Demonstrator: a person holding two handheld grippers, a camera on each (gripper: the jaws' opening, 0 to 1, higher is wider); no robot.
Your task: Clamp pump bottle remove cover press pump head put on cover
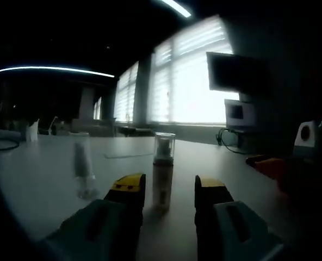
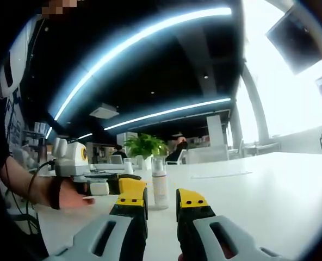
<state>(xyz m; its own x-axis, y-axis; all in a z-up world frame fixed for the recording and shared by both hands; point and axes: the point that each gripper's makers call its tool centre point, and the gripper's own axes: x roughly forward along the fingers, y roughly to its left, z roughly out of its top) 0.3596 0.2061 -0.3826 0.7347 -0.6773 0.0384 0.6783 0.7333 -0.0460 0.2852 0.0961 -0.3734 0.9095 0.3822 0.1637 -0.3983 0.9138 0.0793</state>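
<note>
A slim pump bottle (image 1: 162, 182) stands upright on the white table (image 1: 47, 185), with its clear cover (image 1: 165, 144) on top. My left gripper (image 1: 169, 189) is open. Its yellow-tipped jaws stand either side of the bottle's lower half, with a gap on both sides. In the right gripper view the same pump bottle (image 2: 160, 191) stands just beyond my open right gripper (image 2: 161, 200), with nothing between its fingers. The left gripper (image 2: 115, 186) comes in from the left in a person's hand (image 2: 68, 197), its yellow tip close to the bottle.
A clear plastic item (image 1: 82, 163) stands on the table left of the bottle. An orange-red object (image 1: 270, 166) lies at the right, with cables (image 1: 229, 142) behind it. A potted plant (image 2: 144, 147) and seated people are far off. Bright windows (image 1: 188, 81) lie beyond the table.
</note>
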